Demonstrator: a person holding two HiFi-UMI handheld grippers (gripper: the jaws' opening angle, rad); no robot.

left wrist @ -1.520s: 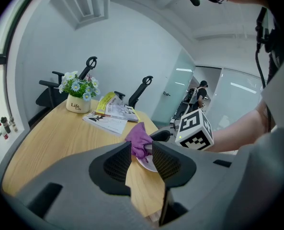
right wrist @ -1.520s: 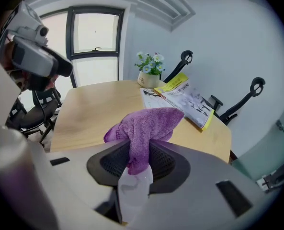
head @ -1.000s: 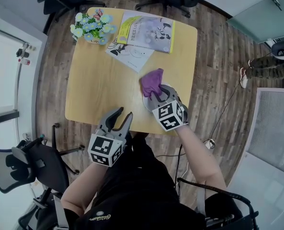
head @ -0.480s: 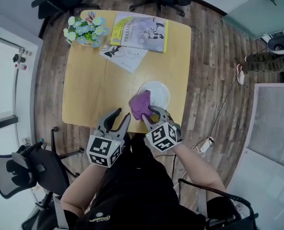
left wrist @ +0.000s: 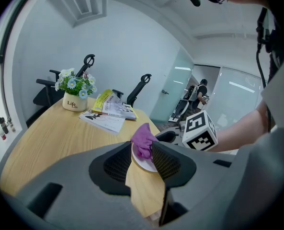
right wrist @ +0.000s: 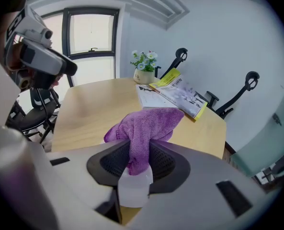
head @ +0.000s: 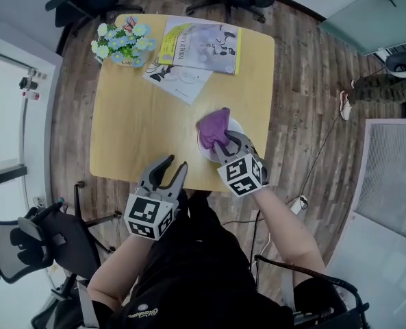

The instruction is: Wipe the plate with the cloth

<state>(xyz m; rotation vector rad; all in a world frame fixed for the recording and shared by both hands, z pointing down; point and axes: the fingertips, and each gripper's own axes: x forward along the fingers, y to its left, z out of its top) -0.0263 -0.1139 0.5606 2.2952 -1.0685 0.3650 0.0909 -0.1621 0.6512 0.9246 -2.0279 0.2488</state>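
Note:
A purple cloth [head: 214, 127] lies bunched on a white plate [head: 235, 130] near the front edge of the wooden table [head: 141, 118]. My right gripper [head: 224, 144] is shut on the cloth [right wrist: 144, 128] and presses it onto the plate [right wrist: 134, 188], most of which the cloth hides. My left gripper [head: 168, 173] hangs open at the table's front edge, left of the plate, holding nothing. From the left gripper view the cloth [left wrist: 142, 140] and plate [left wrist: 142, 162] show between its fingers [left wrist: 168, 163], further off.
A flower pot [head: 122, 45], a yellow-edged magazine [head: 199, 45] and a white sheet [head: 177, 78] lie at the table's far side. Office chairs [head: 24, 242] stand around. The table edge is just below the plate.
My right gripper swung the cloth from the plate's left rim back right and up over the plate's middle. A second ago it sat about here too. Left gripper has held still.

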